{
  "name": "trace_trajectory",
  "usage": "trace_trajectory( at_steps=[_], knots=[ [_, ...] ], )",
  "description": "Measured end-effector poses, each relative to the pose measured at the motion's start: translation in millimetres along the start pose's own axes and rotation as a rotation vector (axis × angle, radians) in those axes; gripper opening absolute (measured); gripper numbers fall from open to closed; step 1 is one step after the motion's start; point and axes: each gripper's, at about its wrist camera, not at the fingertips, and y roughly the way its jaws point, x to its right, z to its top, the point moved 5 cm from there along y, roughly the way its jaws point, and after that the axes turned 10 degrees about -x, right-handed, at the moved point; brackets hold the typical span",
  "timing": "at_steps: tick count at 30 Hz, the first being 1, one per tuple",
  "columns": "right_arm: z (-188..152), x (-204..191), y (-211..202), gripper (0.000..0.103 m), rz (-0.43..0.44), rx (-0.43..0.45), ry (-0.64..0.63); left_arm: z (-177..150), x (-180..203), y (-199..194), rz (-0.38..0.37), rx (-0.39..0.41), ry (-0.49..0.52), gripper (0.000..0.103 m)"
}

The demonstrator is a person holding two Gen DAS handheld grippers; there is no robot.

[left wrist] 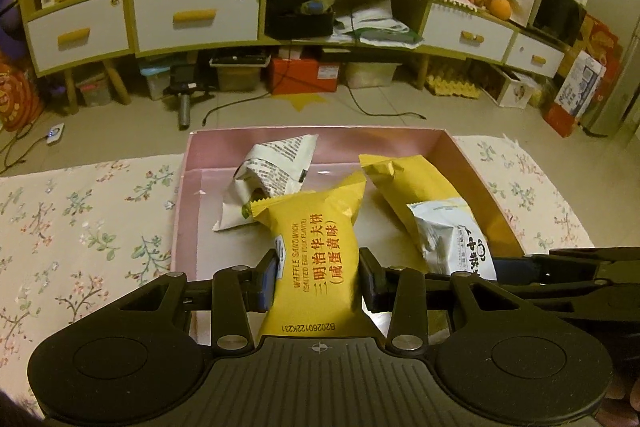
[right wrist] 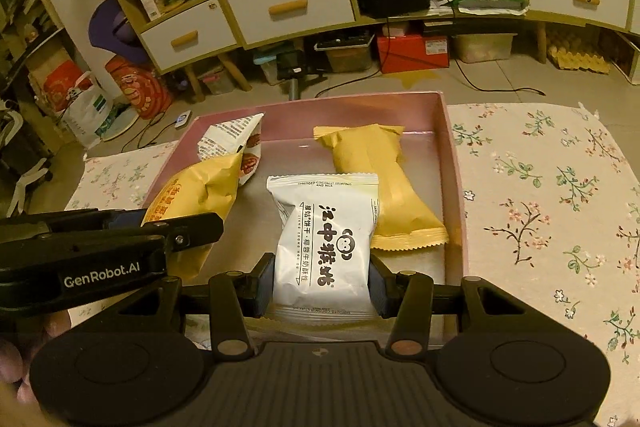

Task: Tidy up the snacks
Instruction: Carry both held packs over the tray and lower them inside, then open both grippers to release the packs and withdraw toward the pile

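Left-wrist view, itemised against the pink box [left wrist: 460, 163] from left to right: my left gripper [left wrist: 318, 281] is clamped on a yellow waffle-sandwich packet [left wrist: 316, 251] held over the box's near-left part, a white triangular packet [left wrist: 272, 171] lies at the far left, a second yellow packet [right wrist: 380, 179] lies right of centre, and my right gripper [right wrist: 320, 285] pinches a white coconut-biscuit packet [right wrist: 326, 243] over the near middle. Risk, as I judge it: both grippers crowd the near edge and could collide, or a slick puffy wrapper could slip out and land outside the box. Box sits on a floral cloth [right wrist: 540, 207]; beyond it are tiled floor, trailing cables and a cluttered drawer unit [left wrist: 192, 15].
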Motion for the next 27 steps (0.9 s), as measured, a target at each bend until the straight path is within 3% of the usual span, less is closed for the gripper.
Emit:
trace_trajectory(
  at_steps=[5,8,11,18,27],
  knots=[
    [-1.3,1.7,-1.4,0.019,-0.002,-0.003,0.002,0.0,4.5,3.2,0.012,-0.003,0.028,0.044],
    [-1.0,1.8,-3.6,0.026,-0.011,0.005,0.001,-2.6,1.7,2.9,0.019,-0.005,0.012,0.053],
    [-0.9,4.2,-7.3,0.035,-0.012,0.014,0.008,-4.8,1.7,1.6,0.010,-0.014,0.010,0.056],
    [-3.0,8.1,-16.0,0.045,-0.012,0.025,0.029,-10.0,4.3,-7.9,0.010,-0.011,0.015,0.065],
    [-10.3,1.9,-35.1,0.054,-0.028,0.045,0.000,-20.5,8.1,-26.9,0.014,-0.005,0.021,0.067]
  ],
)
